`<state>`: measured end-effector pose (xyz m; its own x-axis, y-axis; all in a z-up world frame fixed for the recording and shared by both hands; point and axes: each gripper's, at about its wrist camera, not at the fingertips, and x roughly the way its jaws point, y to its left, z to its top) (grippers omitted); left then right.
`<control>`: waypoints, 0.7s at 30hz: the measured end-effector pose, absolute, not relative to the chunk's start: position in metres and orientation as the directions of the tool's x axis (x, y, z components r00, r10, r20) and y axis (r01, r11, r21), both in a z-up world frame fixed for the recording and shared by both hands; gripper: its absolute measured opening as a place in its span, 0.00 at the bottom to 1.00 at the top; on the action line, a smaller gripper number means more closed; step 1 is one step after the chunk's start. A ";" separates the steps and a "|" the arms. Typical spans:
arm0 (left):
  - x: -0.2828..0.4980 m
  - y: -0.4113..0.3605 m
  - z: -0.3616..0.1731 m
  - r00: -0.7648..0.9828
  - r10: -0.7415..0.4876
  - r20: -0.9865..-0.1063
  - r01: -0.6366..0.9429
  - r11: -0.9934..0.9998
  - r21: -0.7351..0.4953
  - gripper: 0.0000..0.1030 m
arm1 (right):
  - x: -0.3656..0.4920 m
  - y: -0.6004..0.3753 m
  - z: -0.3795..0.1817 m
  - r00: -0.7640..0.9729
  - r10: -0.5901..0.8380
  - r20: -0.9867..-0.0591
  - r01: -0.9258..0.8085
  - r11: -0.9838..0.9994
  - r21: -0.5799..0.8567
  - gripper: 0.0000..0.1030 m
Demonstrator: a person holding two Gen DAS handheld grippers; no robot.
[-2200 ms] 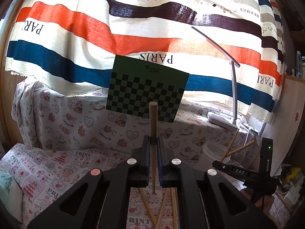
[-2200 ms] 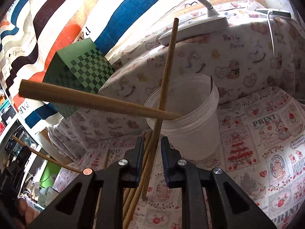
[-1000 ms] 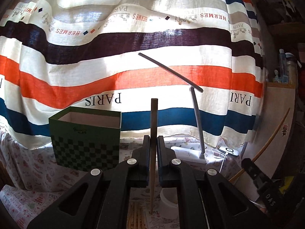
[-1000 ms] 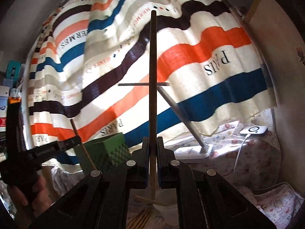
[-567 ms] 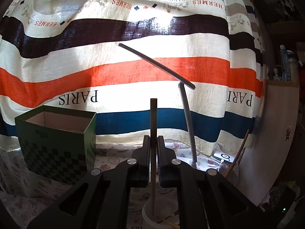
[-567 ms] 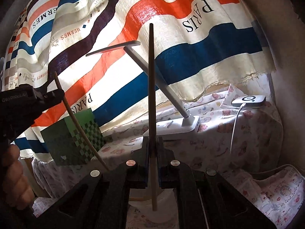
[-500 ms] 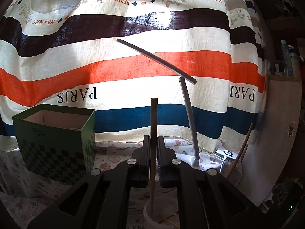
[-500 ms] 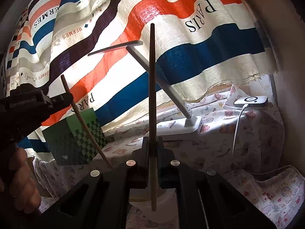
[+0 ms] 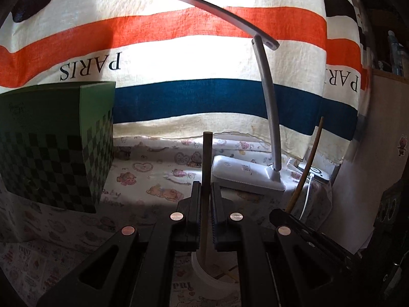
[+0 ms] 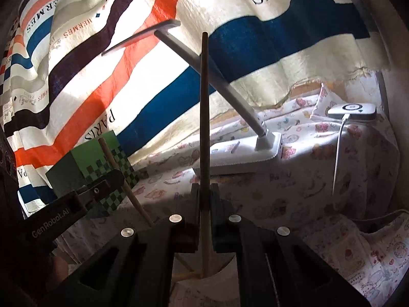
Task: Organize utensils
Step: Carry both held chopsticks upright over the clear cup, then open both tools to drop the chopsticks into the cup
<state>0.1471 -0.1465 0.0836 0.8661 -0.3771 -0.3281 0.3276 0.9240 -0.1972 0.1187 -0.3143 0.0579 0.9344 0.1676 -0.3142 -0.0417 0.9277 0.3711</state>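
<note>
My left gripper [image 9: 204, 186] is shut on a wooden chopstick [image 9: 206, 158] held upright. Its lower end dips into the mouth of a white plastic cup [image 9: 217, 280] just below the jaws. My right gripper [image 10: 204, 186] is shut on a second, longer chopstick [image 10: 204, 102], also upright, with its tip inside the same cup [image 10: 227, 268], where other chopsticks [image 10: 186, 273] lie crossed. Each gripper shows in the other's view: the right gripper [image 9: 277, 215] with its chopstick [image 9: 308, 161] at the right, the left gripper [image 10: 112, 179] with its chopstick [image 10: 112, 161] at the left.
A green checkered box [image 9: 56, 143] stands at the back left on the printed cloth. A white desk lamp [image 9: 268, 102] with a flat base [image 9: 245, 176] rises behind the cup, and a charger with a cable [image 10: 352, 108] lies at the right. A striped curtain [image 9: 179, 51] hangs behind.
Both grippers have sunk and moved in over the cup, still shut on their chopsticks. The chopstick tips have gone down into the cup, and the two grippers have come closer together.
</note>
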 end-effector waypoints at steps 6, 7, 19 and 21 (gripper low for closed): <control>0.175 -0.144 0.073 0.827 -0.397 -0.398 0.322 0.915 -0.243 0.06 | 0.147 -0.314 0.032 0.862 0.204 -0.464 -0.023 0.931 0.365 0.07; 0.178 -0.143 0.072 0.827 -0.390 -0.405 0.313 0.918 -0.245 0.06 | 0.149 -0.315 0.030 0.856 0.213 -0.471 -0.022 0.925 0.379 0.07; 0.120 -0.096 0.097 0.934 -0.257 -0.249 0.228 0.964 -0.139 0.63 | 0.124 -0.318 0.053 0.874 0.174 -0.454 -0.034 0.953 0.300 0.51; 0.111 -0.085 0.095 0.941 -0.230 -0.250 0.204 0.971 -0.124 0.63 | 0.120 -0.317 0.057 0.877 0.168 -0.450 -0.027 0.953 0.302 0.53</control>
